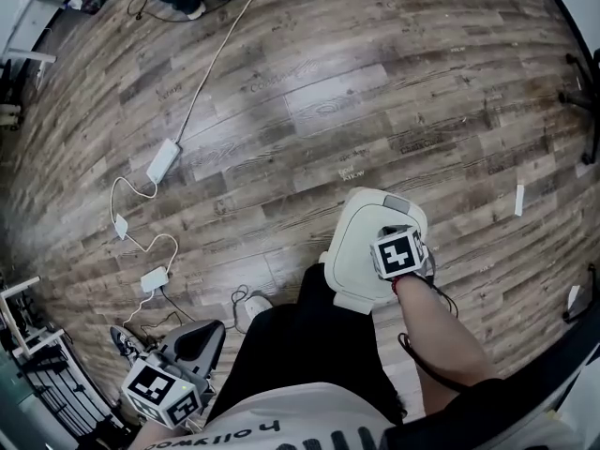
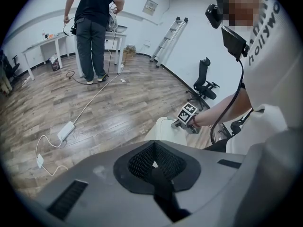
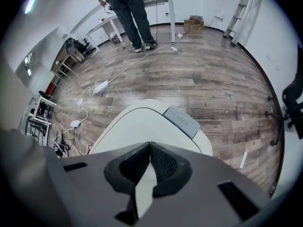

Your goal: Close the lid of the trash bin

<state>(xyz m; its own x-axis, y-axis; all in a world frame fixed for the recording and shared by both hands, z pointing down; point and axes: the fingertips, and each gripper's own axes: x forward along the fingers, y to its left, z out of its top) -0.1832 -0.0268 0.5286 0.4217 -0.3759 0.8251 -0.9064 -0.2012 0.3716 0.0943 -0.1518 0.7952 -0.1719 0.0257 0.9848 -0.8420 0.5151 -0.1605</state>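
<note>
The white trash bin (image 1: 356, 251) stands on the wood floor right in front of my legs. Its lid (image 3: 142, 124) lies flat and down, with a grey push button (image 3: 181, 119) at the far edge. My right gripper (image 1: 398, 251) hovers just over the lid near the button, jaws shut with the tips meeting (image 3: 150, 144) and nothing between them; whether it touches the lid I cannot tell. My left gripper (image 1: 204, 336) hangs low at my left side, away from the bin (image 2: 163, 129), jaws shut (image 2: 154, 146) and empty.
White power strips (image 1: 162, 160) and cables trail across the floor to the left. A person (image 2: 94, 30) stands by tables at the far end. An office chair (image 2: 205, 82) and a ladder (image 2: 168, 39) stand along the wall.
</note>
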